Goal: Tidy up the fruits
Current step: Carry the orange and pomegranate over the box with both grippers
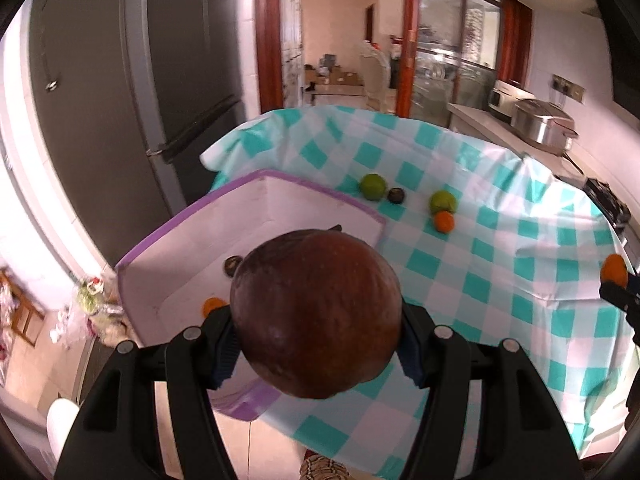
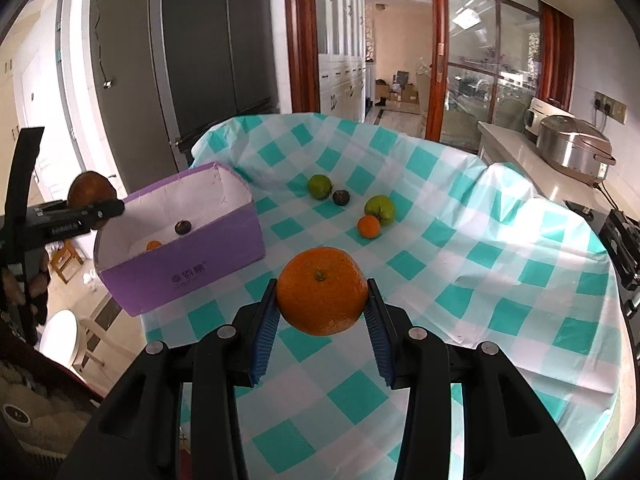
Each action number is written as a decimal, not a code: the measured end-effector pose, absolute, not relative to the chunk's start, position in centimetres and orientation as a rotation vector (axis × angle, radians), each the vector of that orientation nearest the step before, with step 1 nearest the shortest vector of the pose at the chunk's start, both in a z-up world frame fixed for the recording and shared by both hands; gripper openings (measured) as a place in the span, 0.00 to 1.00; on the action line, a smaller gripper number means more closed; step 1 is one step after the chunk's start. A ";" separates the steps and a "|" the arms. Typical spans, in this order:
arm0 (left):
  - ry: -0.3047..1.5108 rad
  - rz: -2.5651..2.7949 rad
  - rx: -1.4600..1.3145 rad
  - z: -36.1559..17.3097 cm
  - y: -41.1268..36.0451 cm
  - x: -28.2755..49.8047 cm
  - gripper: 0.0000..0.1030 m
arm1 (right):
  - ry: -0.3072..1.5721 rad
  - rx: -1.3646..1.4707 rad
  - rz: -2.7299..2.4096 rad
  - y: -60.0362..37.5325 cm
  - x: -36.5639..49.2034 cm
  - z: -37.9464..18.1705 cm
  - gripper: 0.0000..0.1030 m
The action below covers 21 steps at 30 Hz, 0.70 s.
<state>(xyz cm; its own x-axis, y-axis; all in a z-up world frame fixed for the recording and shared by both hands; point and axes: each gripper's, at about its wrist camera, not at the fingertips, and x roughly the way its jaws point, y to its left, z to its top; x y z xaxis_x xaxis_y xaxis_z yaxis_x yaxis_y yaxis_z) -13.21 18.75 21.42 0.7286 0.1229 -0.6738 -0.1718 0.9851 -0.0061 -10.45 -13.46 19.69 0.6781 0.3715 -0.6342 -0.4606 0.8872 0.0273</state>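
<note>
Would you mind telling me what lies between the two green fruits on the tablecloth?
A small dark fruit lies between the left green fruit and right green fruit, seen in both wrist views.

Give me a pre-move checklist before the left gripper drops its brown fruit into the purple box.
1. Left gripper grips the large round brown fruit: ok, jaws shut on both sides.
2. Fruit is above the open purple cardboard box: cannot tell; in the right wrist view it sits at the box's left rim.
3. Landing spot is free: ok; a small dark fruit and a small orange fruit lie in the box, with bare floor around them.
4. Right gripper is out of the way: ok, over the checked tablecloth.
5. Right gripper holds the big orange: ok.
</note>
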 end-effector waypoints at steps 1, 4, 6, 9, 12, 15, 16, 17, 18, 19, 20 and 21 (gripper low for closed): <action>0.742 0.172 -0.072 21.3 19.3 -13.3 0.62 | 0.688 -0.148 0.475 -13.2 -10.3 19.5 0.41; 0.763 0.195 -0.078 20.8 20.9 -13.4 0.62 | 0.713 -0.201 0.500 -11.8 -9.7 18.8 0.41; 0.777 0.205 -0.088 20.4 21.9 -13.2 0.62 | 0.727 -0.238 0.521 -10.5 -9.3 18.4 0.41; 0.807 0.219 -0.103 19.4 23.7 -12.5 0.62 | 0.761 -0.269 0.566 -8.3 -8.0 17.6 0.41; 0.823 0.230 -0.116 18.6 25.0 -11.7 0.62 | 0.791 -0.298 0.611 -5.8 -6.6 16.8 0.41; 0.836 0.253 -0.152 17.7 27.4 -10.6 0.62 | 0.801 -0.355 0.684 -2.0 -5.3 16.6 0.41; 0.840 0.260 -0.163 17.5 28.0 -10.4 0.62 | 0.801 -0.369 0.715 -0.4 -4.7 16.6 0.41; 0.847 0.267 -0.175 17.2 28.7 -10.1 0.62 | 0.801 -0.377 0.740 1.0 -4.1 16.7 0.41; 0.857 0.274 -0.190 16.9 29.5 -9.8 0.62 | 0.800 -0.383 0.761 2.1 -3.7 16.7 0.41; 0.865 0.277 -0.201 16.6 30.1 -9.4 0.62 | 0.800 -0.387 0.787 3.7 -3.0 16.8 0.41; 0.872 0.280 -0.215 16.4 30.6 -9.2 0.62 | 0.800 -0.388 0.812 5.1 -2.5 16.9 0.41; 0.878 0.284 -0.230 16.1 31.1 -8.8 0.62 | 0.800 -0.386 0.839 6.6 -1.8 16.9 0.41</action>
<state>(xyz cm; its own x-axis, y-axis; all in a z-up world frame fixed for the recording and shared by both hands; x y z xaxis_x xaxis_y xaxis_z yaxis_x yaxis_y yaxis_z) -8.84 31.14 16.13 0.6052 0.1495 -0.7819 -0.3364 0.9382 -0.0810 -1.83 6.61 16.93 0.4073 0.5091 -0.7582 -0.7814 0.6241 -0.0007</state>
